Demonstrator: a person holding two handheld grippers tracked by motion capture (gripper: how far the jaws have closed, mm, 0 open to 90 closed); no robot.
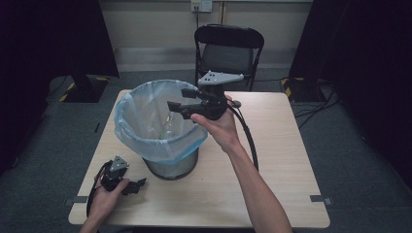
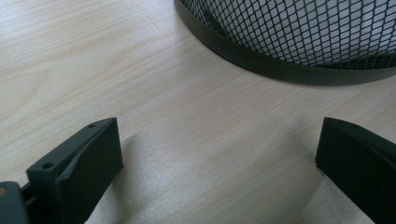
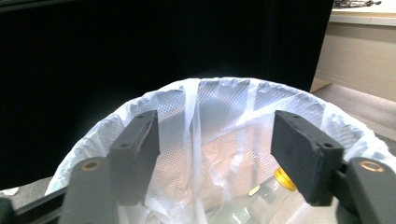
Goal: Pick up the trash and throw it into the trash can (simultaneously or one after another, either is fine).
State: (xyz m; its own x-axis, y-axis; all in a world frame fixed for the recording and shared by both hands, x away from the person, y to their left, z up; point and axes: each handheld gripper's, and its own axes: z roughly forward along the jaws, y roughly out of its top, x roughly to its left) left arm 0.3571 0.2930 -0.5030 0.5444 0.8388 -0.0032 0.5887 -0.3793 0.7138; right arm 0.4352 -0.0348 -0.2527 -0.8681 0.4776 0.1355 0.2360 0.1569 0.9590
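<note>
Counter [image 1: 272, 165] carrying mesh bin [image 1: 171, 166], bag-lined [image 3: 224, 112]. Clear bottle [image 3: 261, 196], gold cap, lying inside bin, below your right gripper [image 1: 183, 100]; its jaws gaping wide, gripping nothing. Your left gripper [image 1: 127, 183] resting low beside bin base, jaws spread, empty.
</note>
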